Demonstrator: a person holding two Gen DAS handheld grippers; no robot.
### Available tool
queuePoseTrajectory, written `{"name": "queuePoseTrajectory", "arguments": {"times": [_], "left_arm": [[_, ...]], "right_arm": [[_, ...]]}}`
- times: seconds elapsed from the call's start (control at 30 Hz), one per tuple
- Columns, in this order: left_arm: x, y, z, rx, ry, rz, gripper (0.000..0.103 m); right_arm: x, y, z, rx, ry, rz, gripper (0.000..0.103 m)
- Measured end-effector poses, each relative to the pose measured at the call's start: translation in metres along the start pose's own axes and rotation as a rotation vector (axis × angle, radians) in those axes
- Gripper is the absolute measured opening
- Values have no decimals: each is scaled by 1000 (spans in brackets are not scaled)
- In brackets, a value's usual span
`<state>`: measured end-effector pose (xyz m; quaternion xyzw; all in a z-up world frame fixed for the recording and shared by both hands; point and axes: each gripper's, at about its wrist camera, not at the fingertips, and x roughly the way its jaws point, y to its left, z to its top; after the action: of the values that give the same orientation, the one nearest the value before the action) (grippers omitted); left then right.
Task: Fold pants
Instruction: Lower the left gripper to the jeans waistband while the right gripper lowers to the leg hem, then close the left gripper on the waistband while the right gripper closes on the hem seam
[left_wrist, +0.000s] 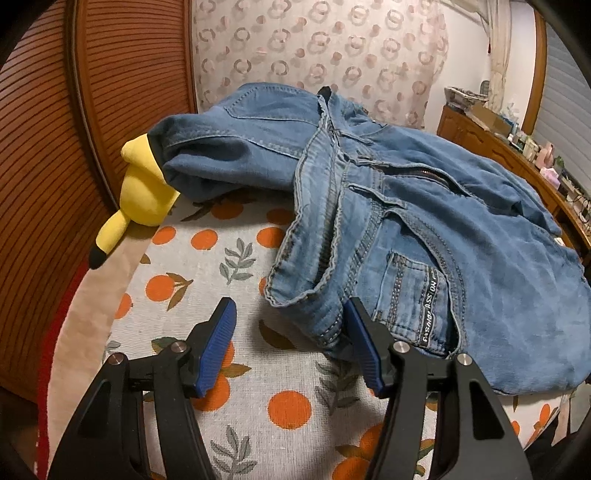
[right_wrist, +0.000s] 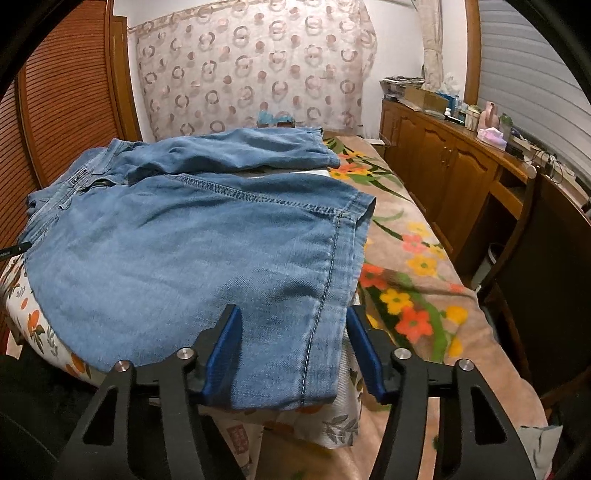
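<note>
While both grippers stand half-open, gripping nothing: left gripper (left_wrist: 290, 343) beside jeans (left_wrist: 424, 221) waistband, right gripper (right_wrist: 291, 347) straddling hem; seat both deeper before clamping.

Bare orange-print sheet (left_wrist: 221, 280) lies left of the jeans (left_wrist: 424, 221); yellow plush (left_wrist: 144, 192) blocks the far left.

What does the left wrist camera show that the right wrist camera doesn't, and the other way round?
Only the left wrist view shows the yellow plush toy, the jeans' waistband and back pocket. Only the right wrist view shows the leg hems, the floral blanket and the wooden cabinet's doors. Both show the jeans, the patterned curtain and the orange-print cloth.
</note>
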<state>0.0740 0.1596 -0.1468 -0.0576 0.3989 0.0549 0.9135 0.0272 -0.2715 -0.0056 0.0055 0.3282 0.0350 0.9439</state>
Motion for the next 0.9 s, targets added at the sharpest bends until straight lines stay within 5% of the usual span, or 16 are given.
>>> {"name": "queuePoseTrajectory", "arguments": {"times": [0.3, 0.53, 0.9], "left_arm": [[1, 2, 2, -13, -4, -8, 61], [-2, -3, 1, -27, -11, -86, 27], [-39, -15, 21, -4, -102, -118, 13]], "right_arm": [[3, -2, 3, -6, 10, -16, 26], [0, 0, 5, -23, 1, -7, 18], [-17, 6, 18, -37, -93, 30, 11]]}}
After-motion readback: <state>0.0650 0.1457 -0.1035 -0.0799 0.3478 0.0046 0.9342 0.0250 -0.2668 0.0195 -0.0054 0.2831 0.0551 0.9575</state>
